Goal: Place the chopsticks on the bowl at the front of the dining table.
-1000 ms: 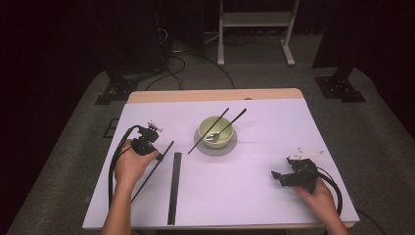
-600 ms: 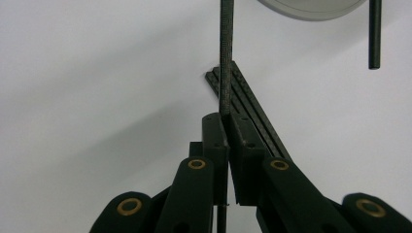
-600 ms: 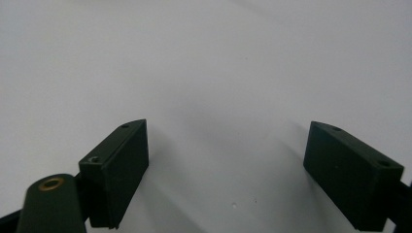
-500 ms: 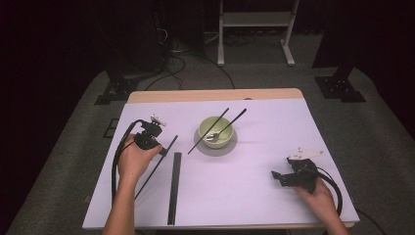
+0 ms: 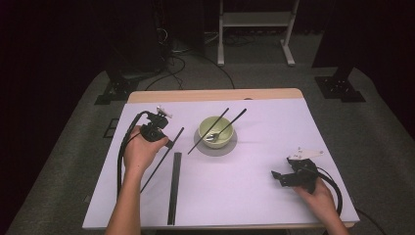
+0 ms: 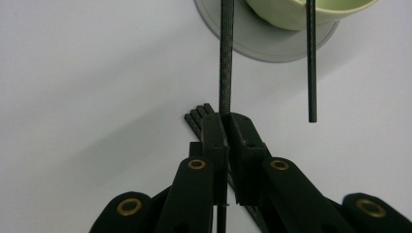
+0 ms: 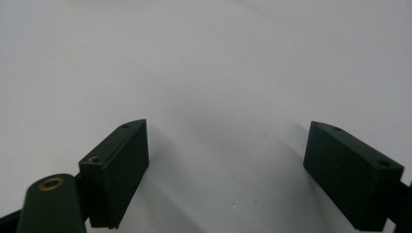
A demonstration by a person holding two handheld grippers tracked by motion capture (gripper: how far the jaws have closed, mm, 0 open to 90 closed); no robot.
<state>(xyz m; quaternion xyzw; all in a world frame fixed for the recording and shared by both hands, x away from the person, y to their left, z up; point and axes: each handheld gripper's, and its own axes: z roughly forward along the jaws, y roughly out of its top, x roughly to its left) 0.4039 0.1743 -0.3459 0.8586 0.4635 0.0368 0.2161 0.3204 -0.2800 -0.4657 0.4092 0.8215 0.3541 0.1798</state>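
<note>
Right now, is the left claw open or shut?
Shut: the left gripper has its jaws pressed together on a thin black rod.

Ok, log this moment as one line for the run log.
left gripper: shut on black rod | right gripper: open, resting on table | green bowl: two rods across

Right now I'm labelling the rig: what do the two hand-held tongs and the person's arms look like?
Both are black. The left tongs trail a thick black cable looping along the bare forearm; the jaw arms carry brass-coloured rivets. The right tongs have blocky black pads, a pale three-cornered plate on top and a black cable. No sleeves are visible.
</note>
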